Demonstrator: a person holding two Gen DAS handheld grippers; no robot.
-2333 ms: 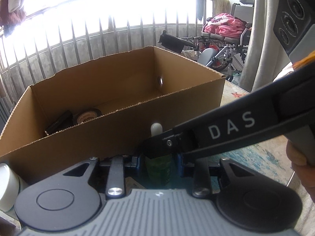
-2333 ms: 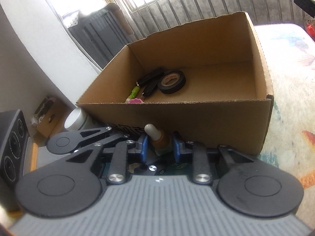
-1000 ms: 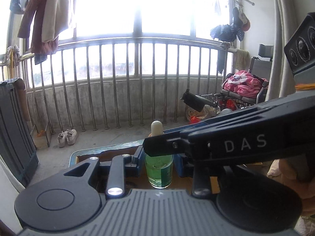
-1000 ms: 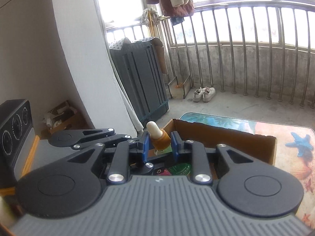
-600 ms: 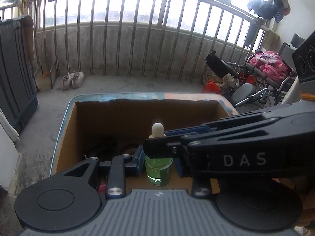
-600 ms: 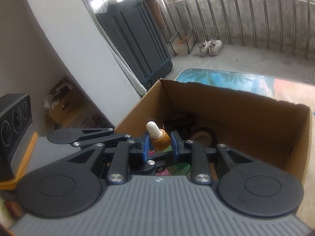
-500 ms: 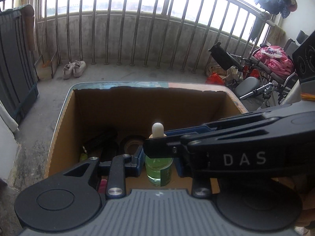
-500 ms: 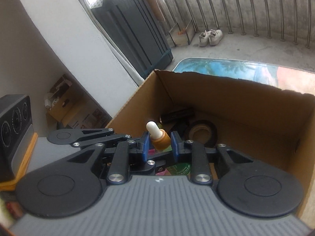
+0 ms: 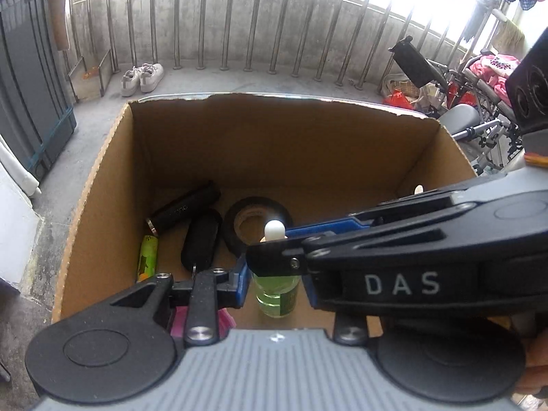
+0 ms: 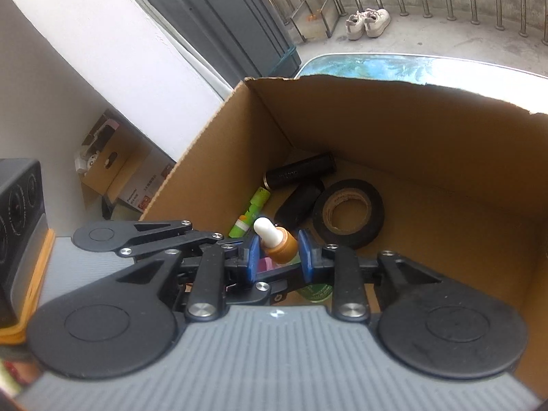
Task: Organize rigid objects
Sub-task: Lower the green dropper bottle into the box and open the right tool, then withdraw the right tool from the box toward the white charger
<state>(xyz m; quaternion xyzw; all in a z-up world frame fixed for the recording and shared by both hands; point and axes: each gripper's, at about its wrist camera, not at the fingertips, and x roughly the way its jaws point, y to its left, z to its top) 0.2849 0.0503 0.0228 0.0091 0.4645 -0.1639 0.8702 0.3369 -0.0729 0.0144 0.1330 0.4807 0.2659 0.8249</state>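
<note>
Both grippers clamp one green dropper bottle [image 9: 274, 294]: left gripper [image 9: 274, 284] on body, right gripper [image 10: 276, 253] on its brown collar, over the cardboard box [image 9: 274, 144]. Tape roll [image 10: 347, 213] sits just ahead. Lower to bare floor below, free right first, keep bottle upright.

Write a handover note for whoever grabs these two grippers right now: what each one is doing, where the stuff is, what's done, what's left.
Left gripper: jaws shut on the body of the green dropper bottle, held upright.
Right gripper: jaws at the same bottle's brown collar, apparently shut on it.
Both are over the open cardboard box.
Done: tape roll, black tube, black case and green stick lie on the box floor.
Left: probably set the bottle down in the clear area and release. Items outside the box are not in view.
</note>
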